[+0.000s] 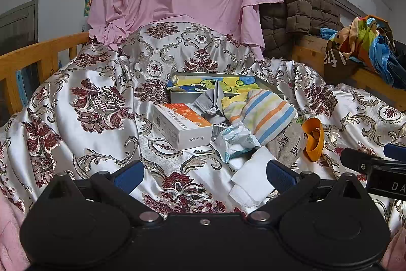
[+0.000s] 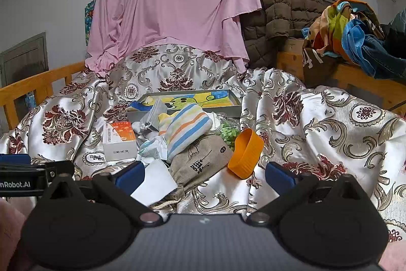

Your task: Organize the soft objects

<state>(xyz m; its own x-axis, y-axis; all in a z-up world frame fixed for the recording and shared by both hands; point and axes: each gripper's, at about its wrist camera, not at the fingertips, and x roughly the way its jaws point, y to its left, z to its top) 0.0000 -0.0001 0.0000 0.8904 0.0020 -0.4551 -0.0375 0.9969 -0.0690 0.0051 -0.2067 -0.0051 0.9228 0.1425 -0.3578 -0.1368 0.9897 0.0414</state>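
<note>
Satin bedspread (image 1: 83, 118) under everything is slick and rumpled, so expect items to slide when you nudge them. Both grippers hover short of the pile with nothing held: left gripper (image 1: 204, 175) spread wide, right gripper (image 2: 204, 175) equally wide. The soft things lie heaped just in front of the grey tray (image 2: 236, 99): striped sock (image 2: 187, 130) on top, grey drawstring pouch (image 2: 200, 159) under and in front of it, white folded cloth (image 2: 152, 182) nearest your left-hand pad. Likely first step is a pick, and the pouch or white cloth looks easiest for the right gripper. Come in low, straddle a raised fold, close only on fabric. Steer clear of the orange cup (image 2: 244, 153) touching the pouch's right side and the white-orange carton (image 2: 119, 144); neither looks soft. Grey sock (image 1: 213, 103) hangs over the tray's near wall; leave it till later.
</note>
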